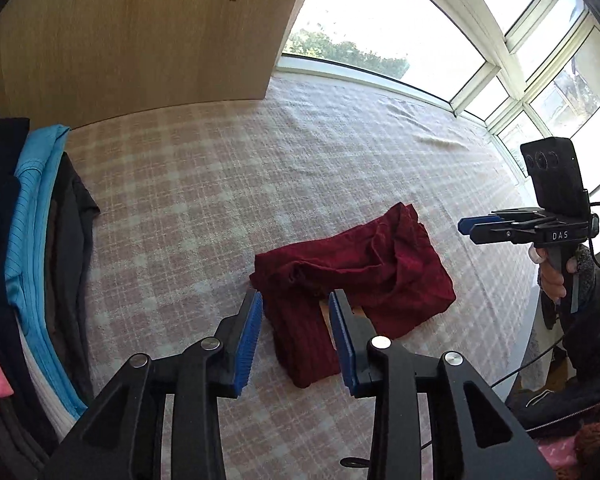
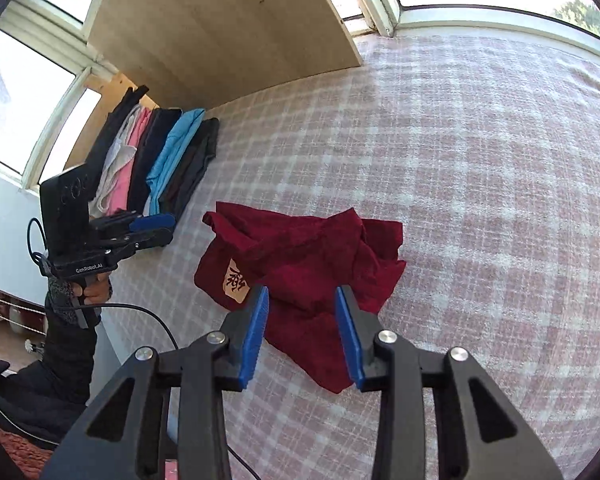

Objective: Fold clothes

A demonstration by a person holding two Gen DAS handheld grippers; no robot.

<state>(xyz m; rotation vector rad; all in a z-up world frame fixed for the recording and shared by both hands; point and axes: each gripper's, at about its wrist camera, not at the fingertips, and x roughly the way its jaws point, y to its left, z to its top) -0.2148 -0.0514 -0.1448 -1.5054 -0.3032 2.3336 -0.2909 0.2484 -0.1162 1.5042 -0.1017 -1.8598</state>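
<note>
One red garment [image 2: 300, 276] lies loosely bunched, part-folded, mid-bed [image 2: 480, 200] near my edge. Both my tongs, left [image 1: 296, 334] and right [image 2: 302, 332], hang wide, empty. Stack [image 2: 164, 168] sits by the headboard; the garment needs tidying.

Bright daylight comes through big white-framed windows [image 1: 384, 20]. A pink checked bed [image 2: 480, 168] meets a wooden board [image 1: 140, 28].
</note>
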